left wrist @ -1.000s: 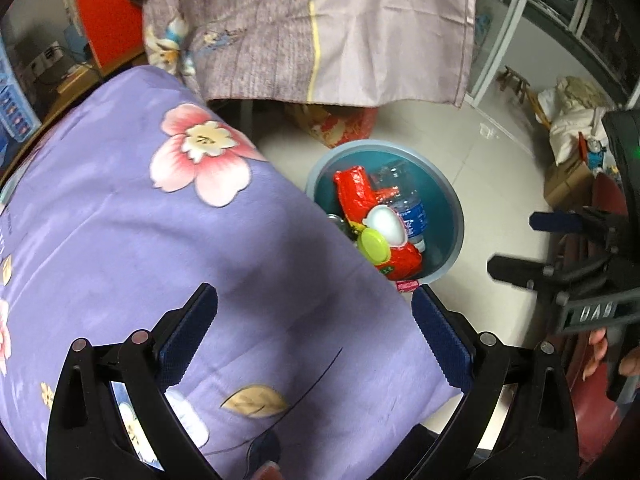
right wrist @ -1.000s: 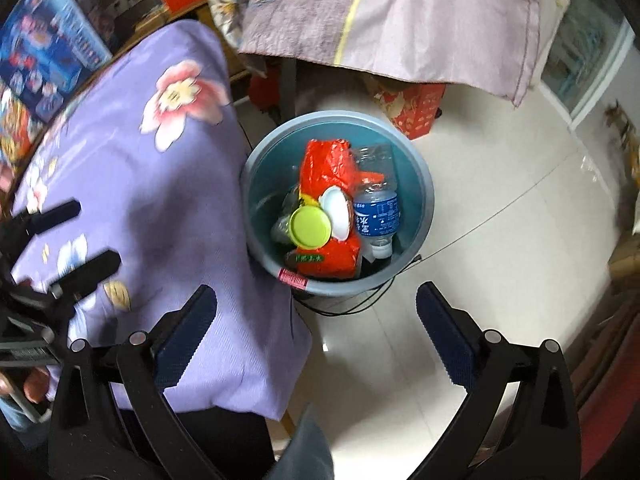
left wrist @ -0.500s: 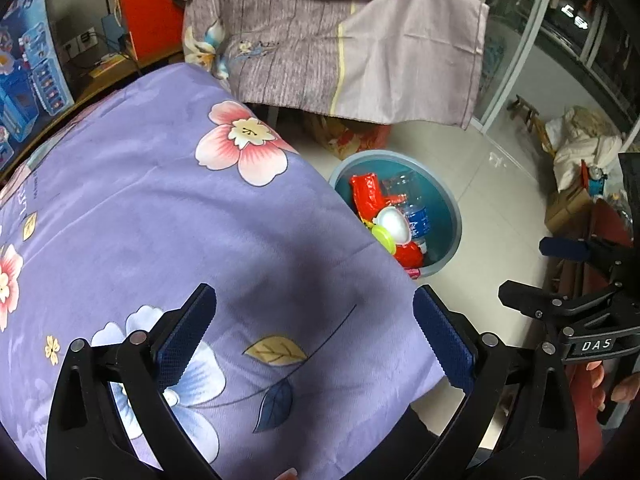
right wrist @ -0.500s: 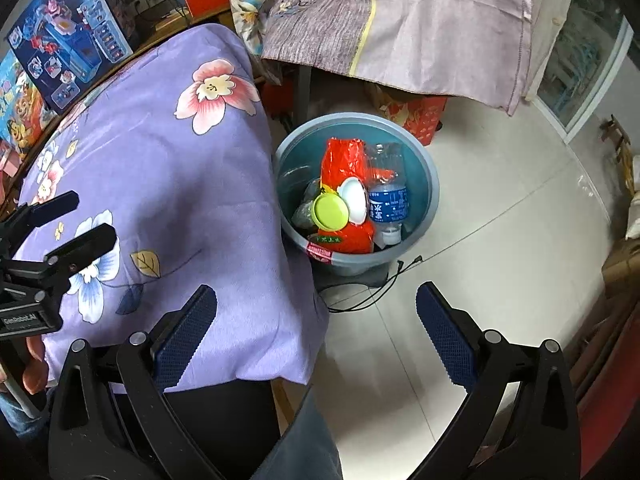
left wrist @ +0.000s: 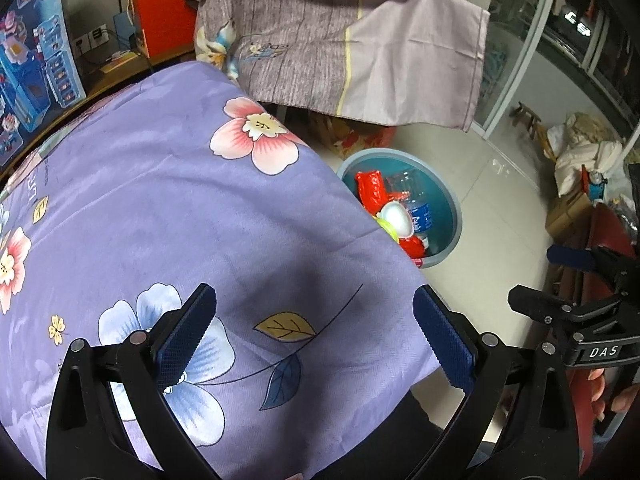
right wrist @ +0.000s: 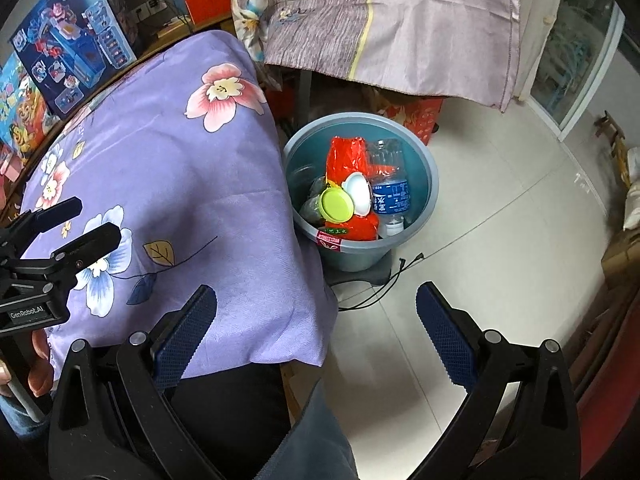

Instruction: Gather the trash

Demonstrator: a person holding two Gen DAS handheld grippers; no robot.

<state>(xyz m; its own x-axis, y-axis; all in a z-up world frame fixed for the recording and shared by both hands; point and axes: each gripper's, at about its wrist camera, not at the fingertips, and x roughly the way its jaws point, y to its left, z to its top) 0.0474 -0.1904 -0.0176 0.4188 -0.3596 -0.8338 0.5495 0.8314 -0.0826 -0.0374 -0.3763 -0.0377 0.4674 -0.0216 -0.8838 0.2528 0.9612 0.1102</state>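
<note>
We hold our left gripper (left wrist: 314,332) over the table, which is draped in a purple floral cloth (left wrist: 168,216); its fingers (left wrist: 186,332) are spread wide with nothing between them. Our right gripper (right wrist: 316,332) hangs past the table's edge above the tiled floor (right wrist: 500,208), its fingers likewise apart and empty. The trash sits in a blue-grey bin (right wrist: 430,184) on the floor just beside the table: a red snack bag (right wrist: 346,160), a clear water bottle (right wrist: 390,188), a lime-green lid (right wrist: 337,205) and a white cup (right wrist: 358,194).
</note>
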